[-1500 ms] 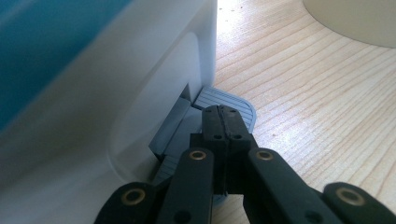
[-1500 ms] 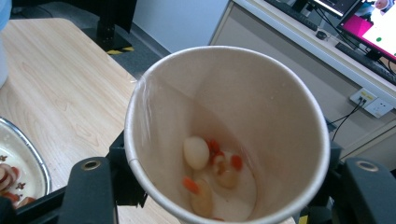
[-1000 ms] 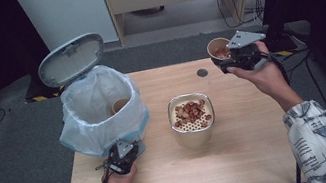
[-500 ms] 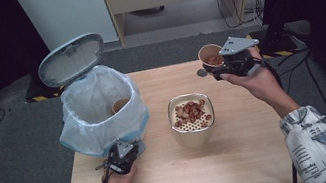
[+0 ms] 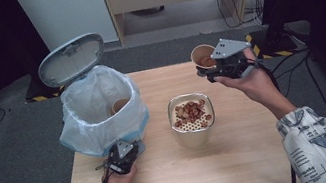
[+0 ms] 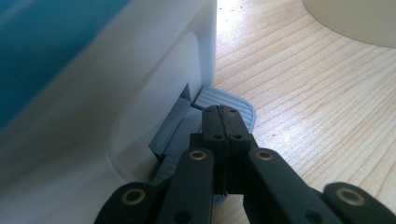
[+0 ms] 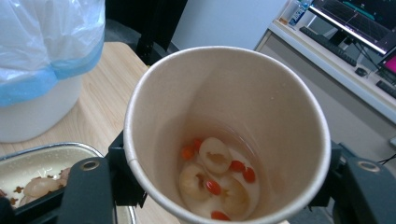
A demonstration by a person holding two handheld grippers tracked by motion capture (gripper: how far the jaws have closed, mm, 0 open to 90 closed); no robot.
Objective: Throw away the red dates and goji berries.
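Note:
My right gripper [image 5: 211,68] is shut on a paper cup [image 5: 202,56], held upright in the air above the table's far right part. Inside the cup [image 7: 224,135] lie pale fruit pieces and red berries in a little liquid; my right gripper [image 7: 229,186] has a jaw on either side of it. A white pedal bin [image 5: 103,109] with a blue-edged bag stands at the left, its grey lid [image 5: 71,59] up. My left gripper [image 5: 123,152] is shut with nothing between its jaws. Its tips [image 6: 223,114] rest on the bin's grey pedal [image 6: 236,100].
A metal container [image 5: 171,115] with a perforated insert and food scraps stands mid-table, just left of and below the held cup. Another paper cup [image 5: 119,105] lies inside the bin bag. The wooden table [image 5: 244,158] has bare room at the front right.
My right hand has carried the cup leftward, closer to the metal container. The left gripper has stayed on the pedal and the lid stays up.

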